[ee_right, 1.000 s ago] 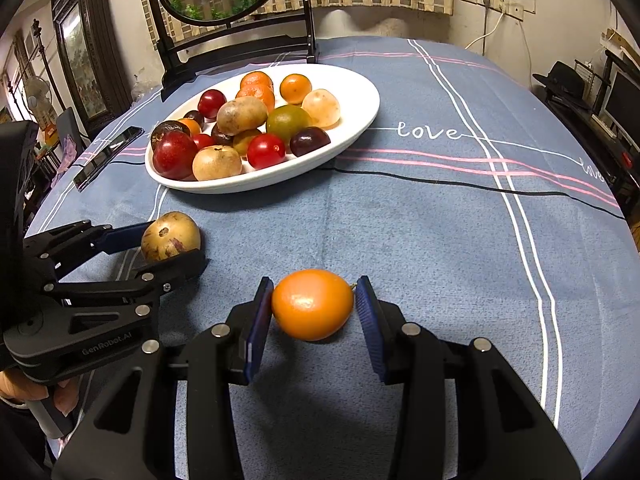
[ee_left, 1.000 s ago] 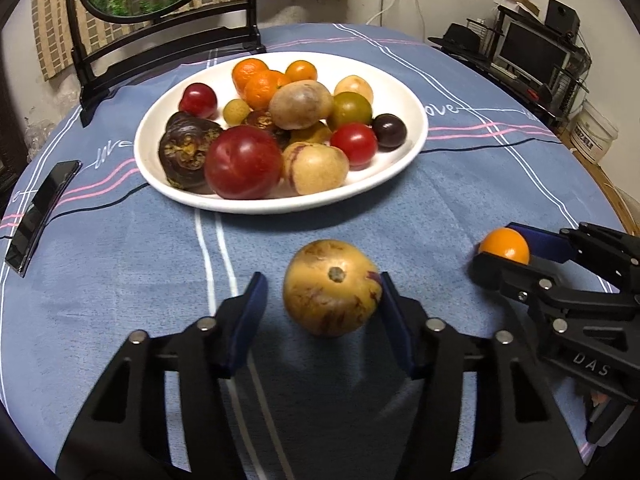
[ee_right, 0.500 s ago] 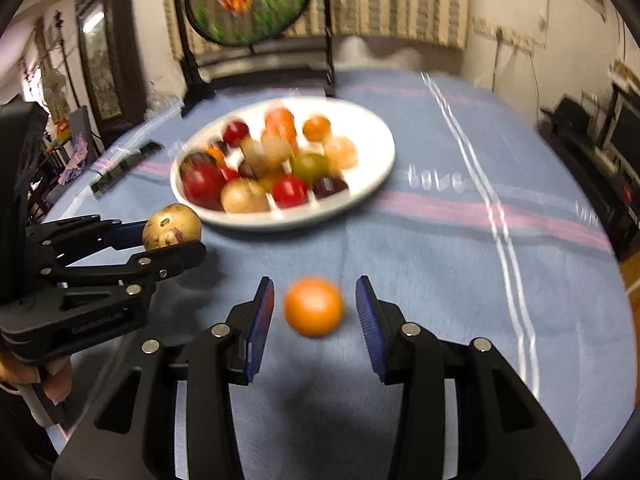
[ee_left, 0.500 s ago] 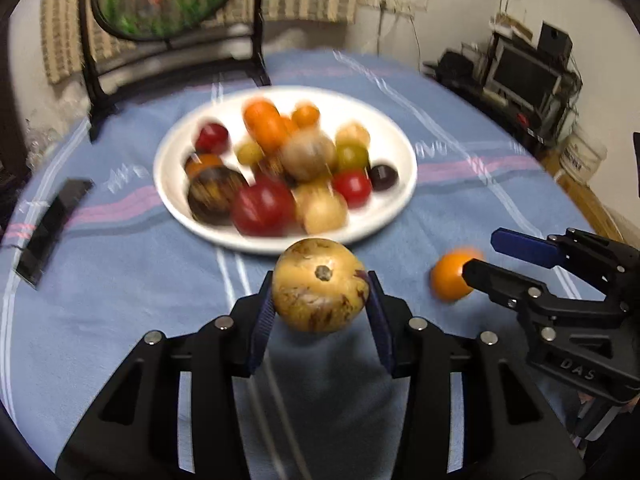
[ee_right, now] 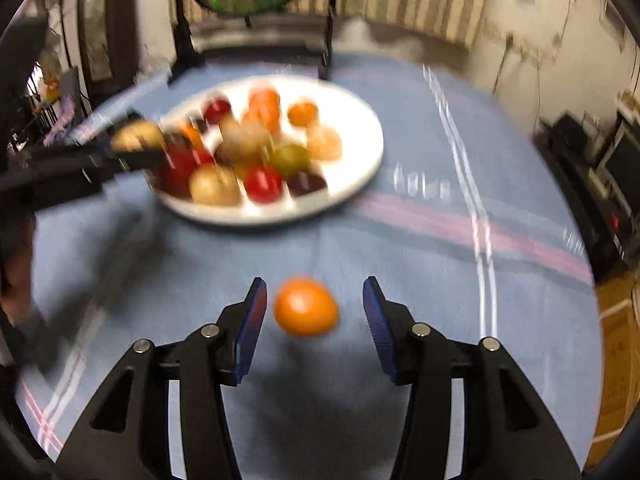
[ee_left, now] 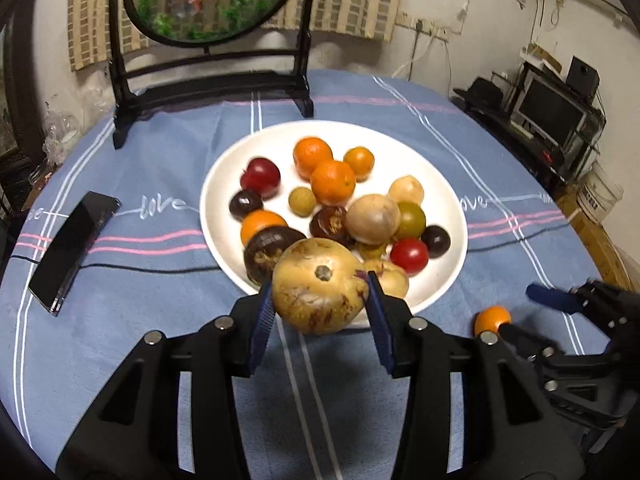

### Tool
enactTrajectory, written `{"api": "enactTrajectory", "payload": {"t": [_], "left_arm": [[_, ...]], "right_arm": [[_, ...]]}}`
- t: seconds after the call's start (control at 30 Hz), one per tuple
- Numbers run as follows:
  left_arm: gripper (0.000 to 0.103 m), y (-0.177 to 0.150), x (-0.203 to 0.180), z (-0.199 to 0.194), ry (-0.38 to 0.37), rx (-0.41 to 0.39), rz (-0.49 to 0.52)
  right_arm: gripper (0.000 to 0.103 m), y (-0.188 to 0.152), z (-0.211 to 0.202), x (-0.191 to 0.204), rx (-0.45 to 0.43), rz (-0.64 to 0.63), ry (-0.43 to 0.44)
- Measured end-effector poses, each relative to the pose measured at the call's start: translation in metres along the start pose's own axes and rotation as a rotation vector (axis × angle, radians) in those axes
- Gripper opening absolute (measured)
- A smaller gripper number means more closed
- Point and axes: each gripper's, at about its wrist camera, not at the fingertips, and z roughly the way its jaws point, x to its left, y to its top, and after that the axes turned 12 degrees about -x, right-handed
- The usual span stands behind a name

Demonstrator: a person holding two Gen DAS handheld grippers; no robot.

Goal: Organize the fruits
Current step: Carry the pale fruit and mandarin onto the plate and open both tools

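Note:
My left gripper is shut on a yellow-brown speckled fruit and holds it in the air over the near rim of the white plate. Several fruits are piled on that plate. In the blurred right wrist view the speckled fruit hangs at the plate's left side. My right gripper points down at the blue cloth and its jaws are opening. A small orange lies between them, with a gap to each pad. From the left wrist, the orange shows at the right gripper's tips.
A black phone lies on the cloth left of the plate, with a thin black cable running across to it. A dark wooden stand with a round painted screen stands at the table's far side. Shelves with a monitor are beyond the right edge.
My left gripper closed on the speckled fruit and lifted it off the cloth toward the plate. My right gripper's jaws spread off the orange, which now lies loose between them.

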Motion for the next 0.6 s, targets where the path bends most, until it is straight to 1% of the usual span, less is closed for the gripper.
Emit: {"api": "enactTrajectory", "payload": {"t": [0.17,0.2,0.23,0.3,0.37,0.47,0.6], "left_arm": [[0.044,-0.002,-0.004,-0.002,-0.001,-0.004,0.008],[0.044,-0.003,-0.004,-0.002,0.001,-0.006,0.011],[0.044,-0.003,-0.004,-0.002,0.003,-0.006,0.013],[0.044,-0.004,-0.004,-0.002,0.003,-0.005,0.01],[0.044,-0.003,-0.004,-0.003,0.003,-0.004,0.008],[0.044,-0.003,-0.005,-0.003,0.002,-0.006,0.01],[0.044,0.003,-0.006,-0.002,0.003,-0.014,0.017]], "right_arm": [[0.05,-0.008,0.015,0.007,0.031,-0.011,0.028],[0.04,-0.008,0.019,0.007,0.035,-0.01,0.023],[0.04,-0.008,0.023,0.007,0.036,-0.012,0.005],[0.039,-0.008,0.023,0.009,0.028,-0.02,0.001],[0.039,-0.006,0.02,0.006,0.021,0.009,0.025],[0.04,0.007,0.01,0.002,-0.021,0.042,0.076],[0.04,0.031,-0.002,0.006,-0.109,0.045,0.089]]}}
